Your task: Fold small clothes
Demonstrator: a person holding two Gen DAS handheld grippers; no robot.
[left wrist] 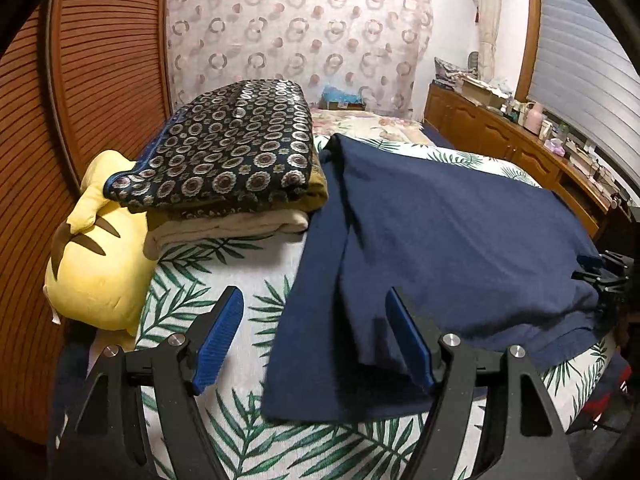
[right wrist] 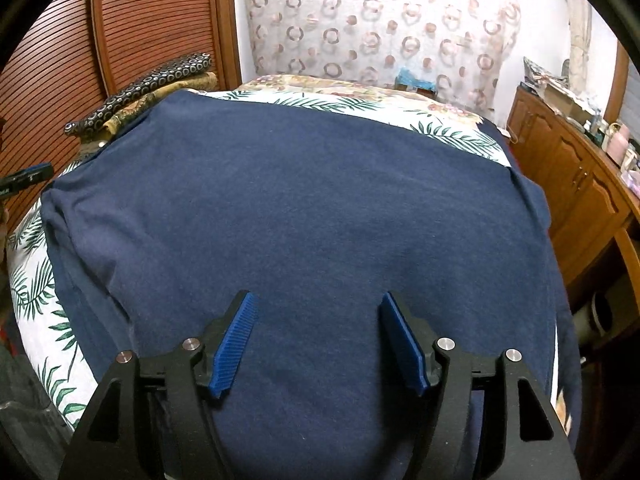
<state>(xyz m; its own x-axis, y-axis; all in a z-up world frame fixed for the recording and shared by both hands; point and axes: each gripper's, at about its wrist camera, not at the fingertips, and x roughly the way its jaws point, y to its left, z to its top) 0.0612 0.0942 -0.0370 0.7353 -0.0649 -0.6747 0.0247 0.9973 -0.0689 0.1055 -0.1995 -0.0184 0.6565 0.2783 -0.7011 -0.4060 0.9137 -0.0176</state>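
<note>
A navy garment (right wrist: 312, 208) lies spread flat on the bed (left wrist: 240, 264), covering most of its near right part and reaching the near edge. The left tongs (left wrist: 314, 332) stand spread above the garment's left hem, one pad over the leaf-print sheet, pinching nothing. The right tongs (right wrist: 316, 338) are spread too, above the cloth near the bed's near edge, with nothing pinched. A stack of folded textiles (left wrist: 240, 152) and a yellow plush pillow (left wrist: 100, 248) sit along the bed's left edge.

Black tongs (right wrist: 316, 344), ribbed blue pads (right wrist: 234, 344), silver screws (right wrist: 446, 343).
</note>
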